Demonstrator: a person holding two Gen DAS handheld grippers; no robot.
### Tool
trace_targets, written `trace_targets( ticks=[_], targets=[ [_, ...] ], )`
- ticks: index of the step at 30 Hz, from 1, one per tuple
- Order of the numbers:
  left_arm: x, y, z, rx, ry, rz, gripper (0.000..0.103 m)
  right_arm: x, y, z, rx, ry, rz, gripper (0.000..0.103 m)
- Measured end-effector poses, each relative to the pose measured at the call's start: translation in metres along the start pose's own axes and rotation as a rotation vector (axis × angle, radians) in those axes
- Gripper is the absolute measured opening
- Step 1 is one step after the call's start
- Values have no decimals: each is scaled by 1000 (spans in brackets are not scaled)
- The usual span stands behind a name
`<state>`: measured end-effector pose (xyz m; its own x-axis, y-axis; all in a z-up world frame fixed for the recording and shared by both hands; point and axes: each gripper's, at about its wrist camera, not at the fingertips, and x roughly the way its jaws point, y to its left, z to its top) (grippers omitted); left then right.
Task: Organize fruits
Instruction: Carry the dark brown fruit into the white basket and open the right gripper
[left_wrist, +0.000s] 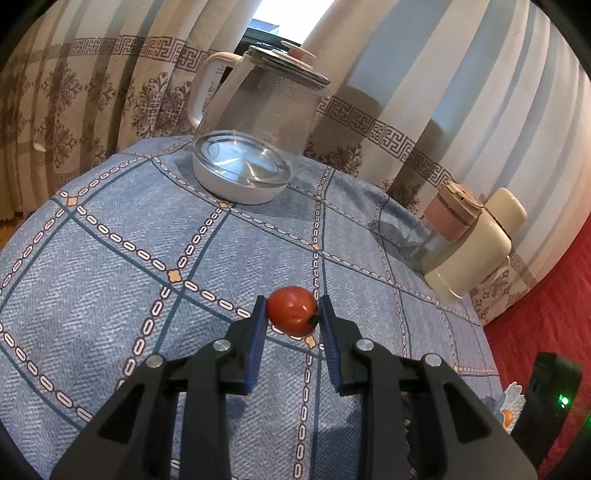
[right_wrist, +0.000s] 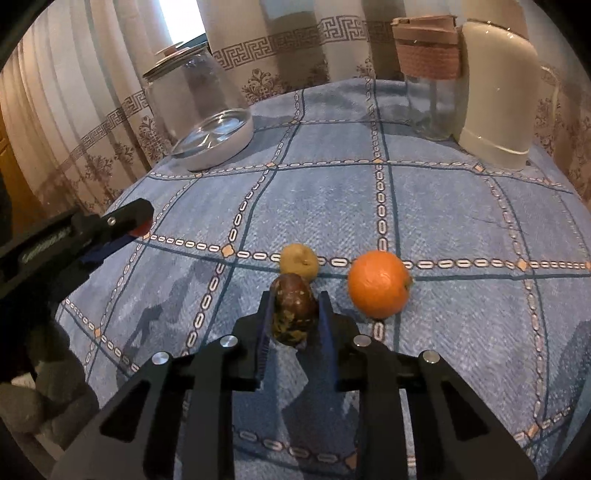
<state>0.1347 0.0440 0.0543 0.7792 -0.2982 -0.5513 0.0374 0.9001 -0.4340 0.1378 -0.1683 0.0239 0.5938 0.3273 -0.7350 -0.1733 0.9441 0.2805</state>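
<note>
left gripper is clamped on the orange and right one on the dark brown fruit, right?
Not quite: the left gripper is clamped on a small red tomato, as the left wrist view shows. The orange lies free on the tablecloth. The right gripper does hold the dark brown fruit.

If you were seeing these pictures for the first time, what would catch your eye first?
The red tomato, clamped in the left tool just above the blue checked cloth, stands out at once. Next comes the orange lying on the cloth just right of the right tool, which grips a dark mottled fruit with a small yellowish fruit right behind it. At the far edge stands a glass kettle.
</note>
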Motion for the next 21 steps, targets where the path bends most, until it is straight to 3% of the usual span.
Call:
trace_targets(
  ticks=[1, 2, 9, 14, 21],
  targets=[
    [0, 0, 0, -1, 0, -1, 28, 4, 0, 1, 11, 12, 14, 41],
    [0, 0, 1, -2, 0, -2, 28, 7, -1, 0, 16, 16, 6, 42],
    [-1, 3, 1, -11, 2, -4, 28, 7, 3, -5, 7, 14, -21, 41],
    [-1, 2, 2, -12, 1, -8, 28, -12, 15, -16, -42, -19, -22, 41],
    [-2, 0, 0, -8, 3, -9, 28, -53, 10, -28, -14, -63, -6, 41]
  ],
)
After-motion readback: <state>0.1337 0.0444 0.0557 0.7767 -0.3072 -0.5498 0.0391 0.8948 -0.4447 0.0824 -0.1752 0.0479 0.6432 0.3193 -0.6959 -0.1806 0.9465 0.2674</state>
